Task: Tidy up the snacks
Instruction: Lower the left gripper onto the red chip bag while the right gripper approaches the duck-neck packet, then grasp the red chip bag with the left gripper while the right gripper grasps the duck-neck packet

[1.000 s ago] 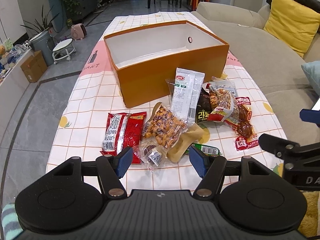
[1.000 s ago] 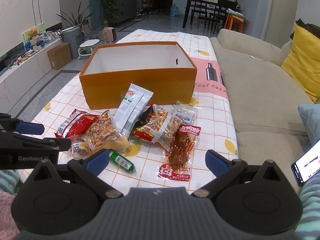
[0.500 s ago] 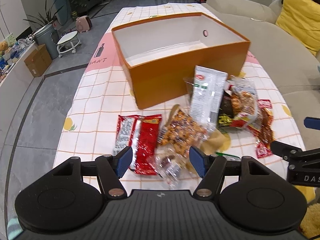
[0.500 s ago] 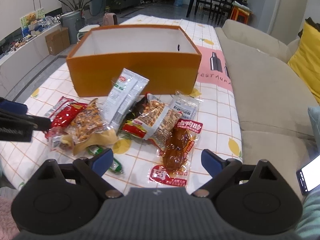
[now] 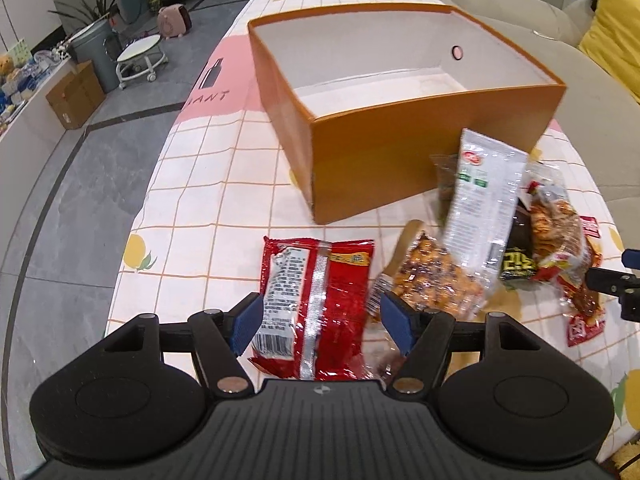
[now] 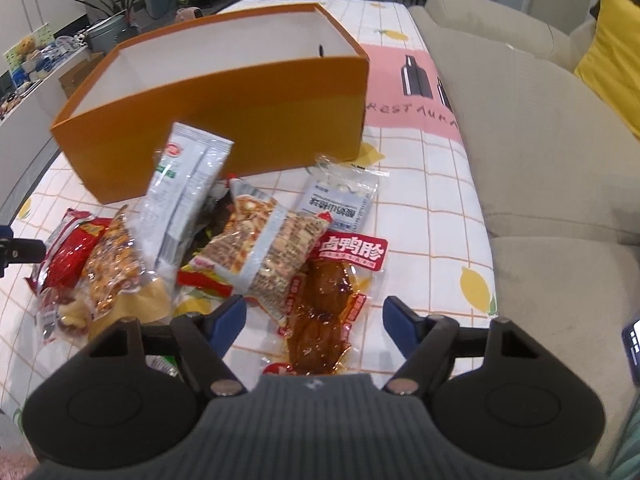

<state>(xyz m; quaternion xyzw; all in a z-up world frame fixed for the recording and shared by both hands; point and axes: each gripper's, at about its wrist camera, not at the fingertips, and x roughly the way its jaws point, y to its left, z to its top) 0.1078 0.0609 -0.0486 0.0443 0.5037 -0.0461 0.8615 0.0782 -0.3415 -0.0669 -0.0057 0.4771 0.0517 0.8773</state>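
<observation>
Checked cloth covers the counter (image 5: 224, 168) beside a grey sofa. On it, the red packet (image 5: 316, 300) lies flat right between the left gripper (image 5: 320, 324)'s spread jaws, long axis running away toward the orange box (image 5: 400, 168), so this hand is likely nearer for a pick. Its crinkled foil looks slippery. Across the pile, the right gripper (image 6: 316, 320), jaws also spread and empty, frames a glossy brown meat pouch (image 6: 320, 316). Cardboard walls stand open-topped behind.
</observation>
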